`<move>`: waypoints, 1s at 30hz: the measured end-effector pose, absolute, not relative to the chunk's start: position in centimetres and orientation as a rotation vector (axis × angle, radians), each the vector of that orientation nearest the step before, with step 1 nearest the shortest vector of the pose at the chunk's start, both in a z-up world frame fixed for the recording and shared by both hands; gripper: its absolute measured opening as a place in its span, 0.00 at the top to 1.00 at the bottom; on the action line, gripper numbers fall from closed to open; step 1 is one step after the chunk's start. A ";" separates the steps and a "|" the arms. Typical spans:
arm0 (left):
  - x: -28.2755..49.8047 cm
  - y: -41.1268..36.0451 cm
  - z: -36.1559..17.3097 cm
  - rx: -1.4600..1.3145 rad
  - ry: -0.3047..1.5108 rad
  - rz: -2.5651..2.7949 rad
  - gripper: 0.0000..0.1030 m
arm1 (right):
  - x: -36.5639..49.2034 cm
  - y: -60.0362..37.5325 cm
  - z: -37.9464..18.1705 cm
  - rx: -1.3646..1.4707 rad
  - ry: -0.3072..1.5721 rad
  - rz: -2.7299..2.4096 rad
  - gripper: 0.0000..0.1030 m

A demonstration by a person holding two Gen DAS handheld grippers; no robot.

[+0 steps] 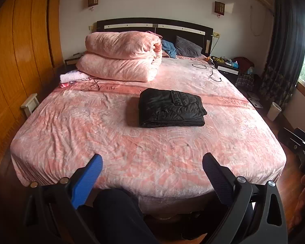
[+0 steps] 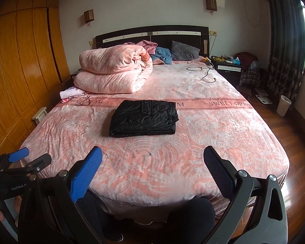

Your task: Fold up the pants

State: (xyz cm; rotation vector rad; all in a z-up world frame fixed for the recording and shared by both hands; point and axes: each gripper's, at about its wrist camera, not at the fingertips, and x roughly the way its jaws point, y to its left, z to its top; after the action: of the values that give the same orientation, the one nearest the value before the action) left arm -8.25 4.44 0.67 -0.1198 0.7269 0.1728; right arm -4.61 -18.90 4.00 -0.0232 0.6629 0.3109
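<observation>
Left gripper (image 1: 152, 162) and right gripper (image 2: 152, 156) both wide open, empty, at the foot of the pink patterned bed (image 2: 223, 142). Black quilted pants (image 2: 144, 118) folded mid-bed, long axis crosswise; waistband probably toward the headboard (image 2: 152, 33).

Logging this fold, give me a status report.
Left gripper open, right gripper open, both empty. Black pants folded on bed. Nothing in the way.
</observation>
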 end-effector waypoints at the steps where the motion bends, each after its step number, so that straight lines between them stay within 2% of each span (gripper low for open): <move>1: -8.3 4.4 0.9 -0.108 0.725 0.179 0.04 | -4.7 -18.8 4.0 -0.021 0.664 0.316 0.03; 30: -7.0 5.5 0.8 -0.167 0.725 0.170 0.04 | -3.6 -17.7 3.6 -0.039 0.679 0.346 0.03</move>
State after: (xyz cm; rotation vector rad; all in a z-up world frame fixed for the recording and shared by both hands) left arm -7.00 5.49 0.82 -0.1665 0.7250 0.1700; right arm -3.59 -17.72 3.64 -0.0394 0.6791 0.3456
